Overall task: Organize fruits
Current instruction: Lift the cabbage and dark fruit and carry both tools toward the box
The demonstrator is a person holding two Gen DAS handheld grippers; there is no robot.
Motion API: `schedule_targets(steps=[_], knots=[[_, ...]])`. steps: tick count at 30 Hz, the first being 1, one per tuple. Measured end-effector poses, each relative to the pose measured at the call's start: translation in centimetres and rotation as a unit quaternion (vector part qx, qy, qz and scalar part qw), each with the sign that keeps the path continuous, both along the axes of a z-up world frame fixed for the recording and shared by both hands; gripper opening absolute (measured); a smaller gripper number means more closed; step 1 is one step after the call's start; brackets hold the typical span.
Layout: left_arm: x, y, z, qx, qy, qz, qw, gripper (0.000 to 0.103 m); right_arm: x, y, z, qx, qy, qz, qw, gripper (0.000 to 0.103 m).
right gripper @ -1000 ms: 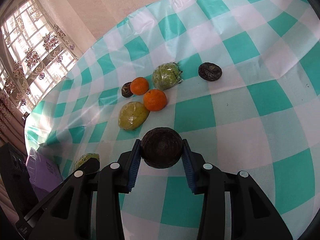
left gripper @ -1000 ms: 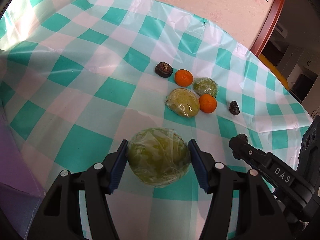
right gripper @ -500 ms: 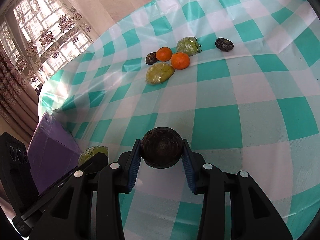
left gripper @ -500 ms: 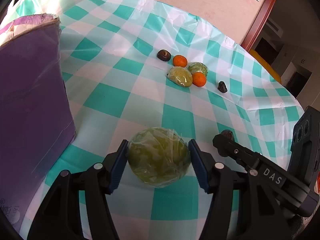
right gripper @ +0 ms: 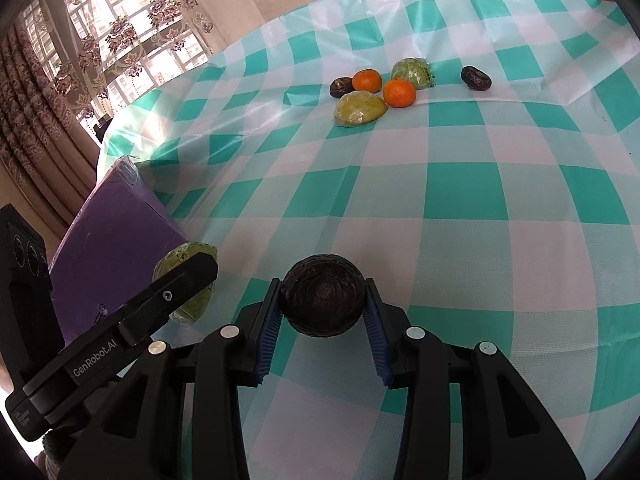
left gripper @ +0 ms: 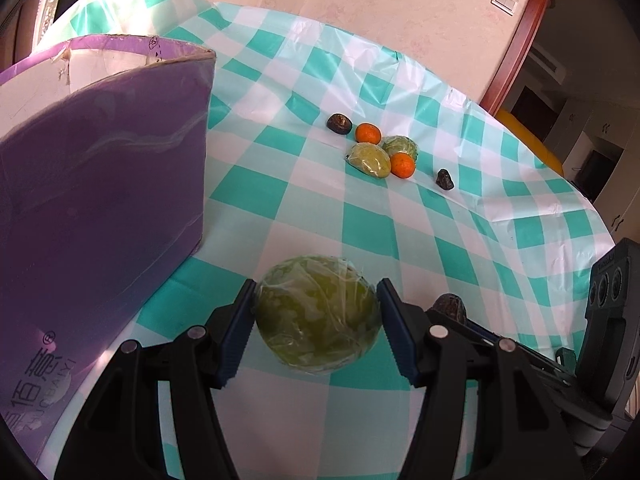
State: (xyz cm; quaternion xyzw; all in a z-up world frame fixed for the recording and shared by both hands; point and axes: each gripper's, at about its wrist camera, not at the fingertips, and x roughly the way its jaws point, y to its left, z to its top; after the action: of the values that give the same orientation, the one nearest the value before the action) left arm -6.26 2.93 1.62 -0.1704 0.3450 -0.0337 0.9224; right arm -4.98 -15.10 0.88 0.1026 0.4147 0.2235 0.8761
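Purple box (left gripper: 100, 184) sits just left of the left hand-held gripper (left gripper: 316, 320), which is clamped on a plastic-wrapped green fruit (left gripper: 318, 314); the right hand-held gripper (right gripper: 323, 312), squeezing a dark wrinkled fruit (right gripper: 323, 300), is farther off.

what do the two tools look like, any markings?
Both are matte black plastic with two long fingers, ribbed blue pads and silver pivot screws. From the right wrist view, the left tool reads "GenRobot.AI" in white on its side. The right tool looks the same; its side lettering is unreadable. No cables or sleeves visible.
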Motion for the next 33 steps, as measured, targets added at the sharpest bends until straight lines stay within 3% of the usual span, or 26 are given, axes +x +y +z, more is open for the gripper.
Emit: schedule_targets(steps=[12, 25, 29, 33], knots=[[-2.4, -0.1, 0.9, 0.013, -0.046, 0.002, 0.9988, 0.061, -1.6, 0.7, 0.4, -0.013, -0.017, -0.008, 1.0, 0.04], [-6.1, 1.1, 2.4, -0.005, -0.099, 0.005, 0.9951, 0.061, -2.7, 1.6, 1.6, 0.006, -0.032, -0.015, 0.999, 0.04], [-8.1, 1.7, 4.7, 0.016, -0.128, 0.019, 0.9914, 0.061, -3.6, 3.2, 3.9, 0.007, -0.065, 0.0, 0.998, 0.04], [-11.2, 2.0, 8.6, 0.056, -0.185, 0.036, 0.9804, 0.061, -4.5, 5.2, 7.4, 0.017, -0.107, 0.015, 0.994, 0.04]])
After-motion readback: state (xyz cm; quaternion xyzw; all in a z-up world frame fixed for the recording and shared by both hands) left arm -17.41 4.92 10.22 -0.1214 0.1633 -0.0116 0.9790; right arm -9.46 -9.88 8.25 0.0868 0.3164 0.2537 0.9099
